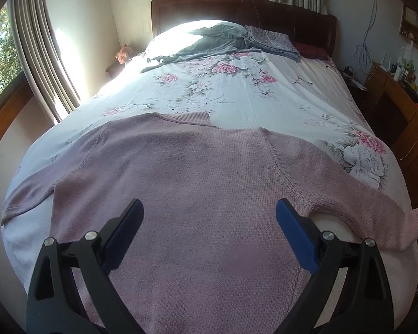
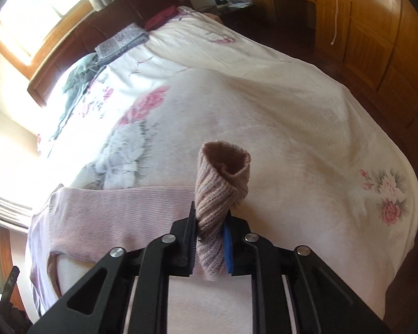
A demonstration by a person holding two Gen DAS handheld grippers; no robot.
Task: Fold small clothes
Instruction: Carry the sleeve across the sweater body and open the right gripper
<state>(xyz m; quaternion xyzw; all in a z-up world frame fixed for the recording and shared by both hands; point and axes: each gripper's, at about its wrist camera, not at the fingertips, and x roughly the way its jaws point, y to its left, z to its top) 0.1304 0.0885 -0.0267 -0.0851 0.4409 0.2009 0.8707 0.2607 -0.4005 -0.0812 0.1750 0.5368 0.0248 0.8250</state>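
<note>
A pink knit sweater (image 1: pixel 186 183) lies spread flat on the floral bedspread (image 1: pixel 237 94), collar away from me and both sleeves out to the sides. My left gripper (image 1: pixel 209 208) hovers open over the sweater's lower body, nothing between its blue pads. In the right wrist view my right gripper (image 2: pixel 210 214) is shut on the ribbed cuff (image 2: pixel 223 183) of the right sleeve (image 2: pixel 119 211), which sticks up curled above the fingers. That sleeve runs left toward the sweater body.
A grey garment (image 1: pixel 209 43) and a folded patterned cloth (image 1: pixel 273 43) lie near the dark headboard (image 1: pixel 237 8). Curtains (image 1: pixel 39 55) and a window stand on the left. A wooden desk and cabinets (image 2: pixel 376 33) line the right side of the bed.
</note>
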